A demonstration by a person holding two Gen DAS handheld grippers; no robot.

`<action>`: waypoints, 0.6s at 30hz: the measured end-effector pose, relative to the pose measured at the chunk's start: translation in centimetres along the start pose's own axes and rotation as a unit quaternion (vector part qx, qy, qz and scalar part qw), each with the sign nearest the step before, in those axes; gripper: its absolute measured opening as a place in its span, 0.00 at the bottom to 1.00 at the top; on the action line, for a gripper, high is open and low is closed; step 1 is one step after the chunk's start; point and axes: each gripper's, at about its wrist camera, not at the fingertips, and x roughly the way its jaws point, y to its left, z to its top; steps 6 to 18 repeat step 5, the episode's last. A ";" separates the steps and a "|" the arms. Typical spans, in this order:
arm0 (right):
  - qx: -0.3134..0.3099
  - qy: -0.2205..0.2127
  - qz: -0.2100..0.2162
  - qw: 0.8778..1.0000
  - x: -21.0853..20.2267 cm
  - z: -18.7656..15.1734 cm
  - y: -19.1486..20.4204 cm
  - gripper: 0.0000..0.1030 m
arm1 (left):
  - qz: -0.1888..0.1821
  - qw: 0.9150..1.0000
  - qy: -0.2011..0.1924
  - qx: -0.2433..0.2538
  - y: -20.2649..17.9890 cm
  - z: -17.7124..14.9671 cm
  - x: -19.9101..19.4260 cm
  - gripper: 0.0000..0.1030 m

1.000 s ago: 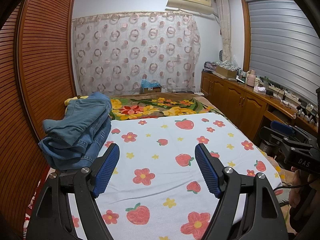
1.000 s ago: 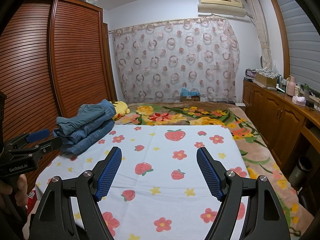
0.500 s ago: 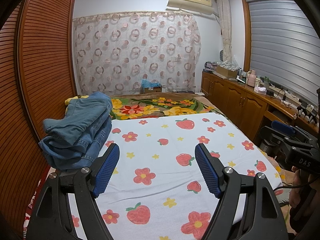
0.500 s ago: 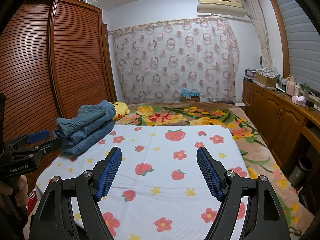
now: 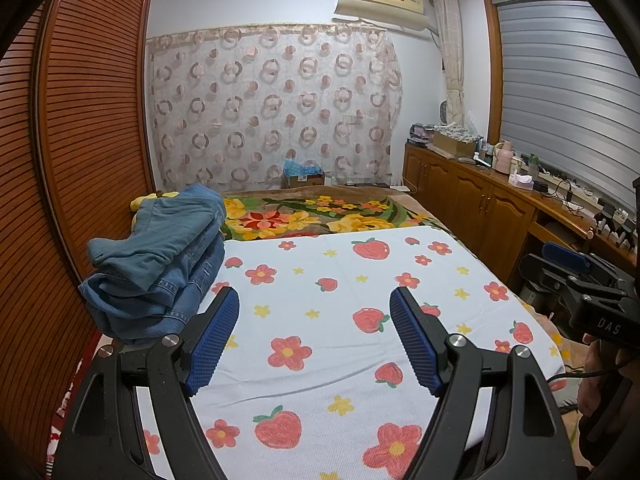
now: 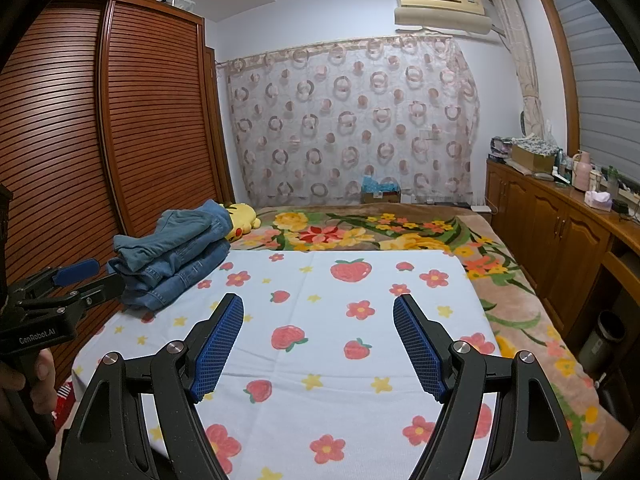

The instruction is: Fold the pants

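Note:
A pile of blue denim pants (image 5: 160, 268) lies loosely stacked at the left edge of the bed, on a white sheet with strawberries and flowers (image 5: 340, 292). It also shows in the right wrist view (image 6: 176, 256). My left gripper (image 5: 314, 336) is open and empty, held above the sheet just right of the pile. My right gripper (image 6: 318, 340) is open and empty over the middle of the sheet. Each gripper's body shows at the edge of the other's view.
A brown louvred wardrobe (image 5: 80, 140) stands close along the left. A floral blanket (image 6: 380, 232) covers the far bed, with a yellow plush toy (image 6: 242, 218) behind the pants. Wooden cabinets (image 6: 560, 232) with clutter on top line the right wall.

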 end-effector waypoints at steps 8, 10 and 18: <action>0.000 0.001 0.001 1.000 0.0 0.0 0.0 0.77 | 0.000 1.000 0.001 0.000 0.0 0.0 0.0 0.76; 0.000 0.001 0.001 1.000 0.0 0.0 0.0 0.77 | 0.000 1.000 0.001 0.000 0.0 0.0 0.0 0.76; 0.000 0.001 0.001 1.000 0.0 0.0 0.0 0.77 | 0.000 1.000 0.001 0.000 0.0 0.0 0.0 0.76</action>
